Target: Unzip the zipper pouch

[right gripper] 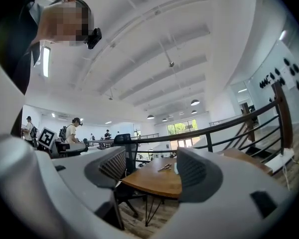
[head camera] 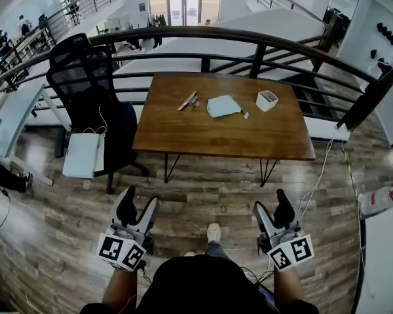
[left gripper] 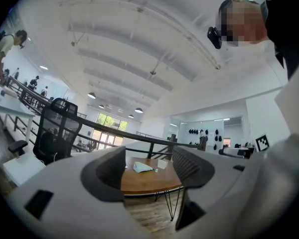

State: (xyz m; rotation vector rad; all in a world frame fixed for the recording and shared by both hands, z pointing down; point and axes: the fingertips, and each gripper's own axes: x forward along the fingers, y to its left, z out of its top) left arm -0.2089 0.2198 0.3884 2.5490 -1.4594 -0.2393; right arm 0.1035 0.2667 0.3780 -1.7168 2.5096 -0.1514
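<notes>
A wooden counter (head camera: pixel 223 136) on thin black legs stands on a plank floor (head camera: pixel 203 188) beside a curved black railing (head camera: pixel 249 38), on the upper level of a bright, white-walled hall with a ribbed ceiling and tall windows at the far end. The pale blue zipper pouch (head camera: pixel 223 105) lies flat on the far half of the counter, near its middle. A small white container (head camera: pixel 266 100) sits just to the pouch's right. To its left lies a slim object (head camera: pixel 188 101), too small to identify.

A black mesh office chair (head camera: pixel 92 87) stands at the counter's left end, with a flat white item (head camera: pixel 83 154) low beside it; whether that rests on the seat or the floor cannot be told. A white cable (head camera: pixel 318 175) trails across the planks at right.

The person stands well back from the counter, one shoe (head camera: pixel 213 233) showing below, the body cut off by the head view's lower edge. The left tongs (head camera: pixel 137 205) and right tongs (head camera: pixel 272 207) are held low at either side, well apart from the pouch. Both have their jaws spread wide with nothing between them. The left gripper view frames the distant counter and pouch in the gap. In the right gripper view one jaw covers most of the pouch. From this range the zipper itself cannot be made out. Distant figures (head camera: pixel 0 41) beyond the railing at far left are too small to describe.
</notes>
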